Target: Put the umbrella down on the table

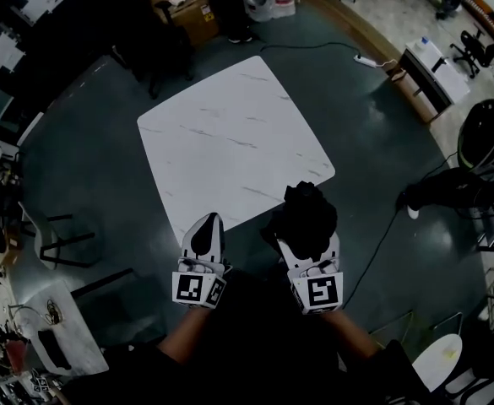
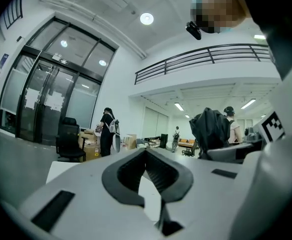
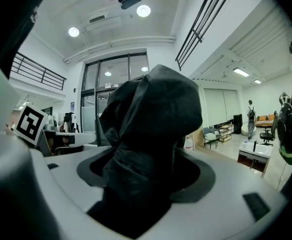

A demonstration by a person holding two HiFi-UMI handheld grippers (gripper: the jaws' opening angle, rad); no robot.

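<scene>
A black folded umbrella stands upright in my right gripper, which is shut on it just past the near edge of the white marble table. In the right gripper view the umbrella's bunched fabric fills the space between the jaws of the right gripper and hides their tips. My left gripper hovers over the table's near edge, to the left of the umbrella, shut with nothing in it. The left gripper view shows the left gripper with its jaws together, the umbrella off to the right and the table below.
Dark floor surrounds the table. Chairs stand at the left, cardboard boxes at the back, and a power strip with its cable at the back right. A person in black stands beyond an office chair.
</scene>
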